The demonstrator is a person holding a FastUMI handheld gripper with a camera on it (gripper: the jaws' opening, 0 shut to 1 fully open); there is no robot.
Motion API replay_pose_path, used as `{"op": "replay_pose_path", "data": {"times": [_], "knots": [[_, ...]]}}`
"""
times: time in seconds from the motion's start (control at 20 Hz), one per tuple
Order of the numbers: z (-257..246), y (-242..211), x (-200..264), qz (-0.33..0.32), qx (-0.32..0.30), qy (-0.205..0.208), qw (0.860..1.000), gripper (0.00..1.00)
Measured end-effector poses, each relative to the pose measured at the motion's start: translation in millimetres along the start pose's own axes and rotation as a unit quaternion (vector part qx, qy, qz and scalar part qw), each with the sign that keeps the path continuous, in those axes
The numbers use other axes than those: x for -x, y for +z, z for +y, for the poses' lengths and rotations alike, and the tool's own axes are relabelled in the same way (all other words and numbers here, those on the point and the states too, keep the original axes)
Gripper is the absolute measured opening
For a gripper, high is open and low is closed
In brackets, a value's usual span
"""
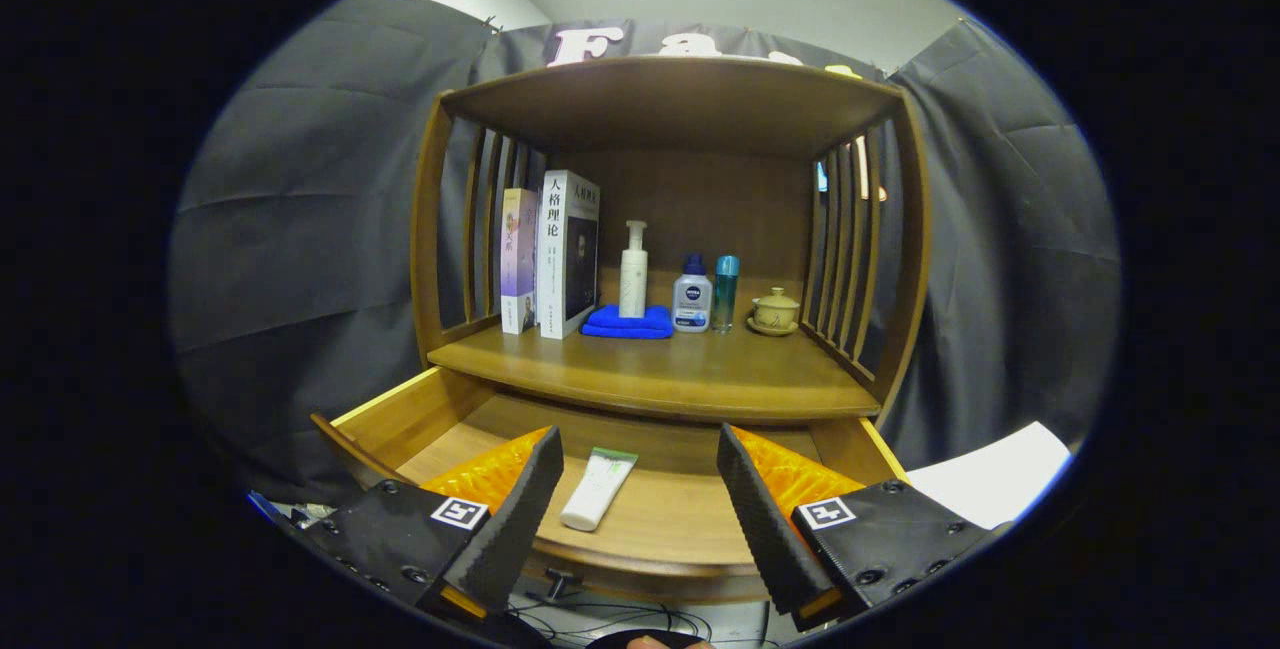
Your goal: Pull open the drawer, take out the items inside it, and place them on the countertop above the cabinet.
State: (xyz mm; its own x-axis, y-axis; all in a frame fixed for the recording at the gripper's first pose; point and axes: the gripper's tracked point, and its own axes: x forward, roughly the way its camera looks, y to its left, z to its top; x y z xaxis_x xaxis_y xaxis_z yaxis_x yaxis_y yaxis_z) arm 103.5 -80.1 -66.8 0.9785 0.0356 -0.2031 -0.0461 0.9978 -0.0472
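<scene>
Gripper view: drawer pulled open below worktop, white tube lying flat inside, between and just ahead of the spread fingers of the empty claw, seemingly aligned to straddle it for pickup.

This is a staged home corner set up inside a recording booth, not a lived-in room. Dark cloth hangs as walls at nine and three o'clock of a wooden cabinet. On its countertop stand household things: two books at ten o'clock, a pump bottle on a folded blue cloth, toiletry bottles, a lidded teacup at two o'clock. Loose cables lie at six o'clock.
</scene>
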Motion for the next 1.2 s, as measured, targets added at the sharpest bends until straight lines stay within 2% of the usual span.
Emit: {"op": "replay_pose_path", "data": {"times": [0.2, 0.35, 0.5, 0.85, 1.2], "knots": [[11.2, -1.8, -38.4, 0.067, -0.001, 0.027, 0.997, 0.98], [18.0, -22.5, -64.7, 0.143, -0.005, 0.048, 0.989, 0.98], [24.3, -48.3, -86.0, 0.218, 0.007, 0.064, 0.974, 0.98], [42.9, -80.0, -121.7, 0.331, 0.001, 0.105, 0.938, 0.98], [50.5, -105.4, -142.7, 0.421, 0.004, 0.108, 0.901, 0.97]]}}
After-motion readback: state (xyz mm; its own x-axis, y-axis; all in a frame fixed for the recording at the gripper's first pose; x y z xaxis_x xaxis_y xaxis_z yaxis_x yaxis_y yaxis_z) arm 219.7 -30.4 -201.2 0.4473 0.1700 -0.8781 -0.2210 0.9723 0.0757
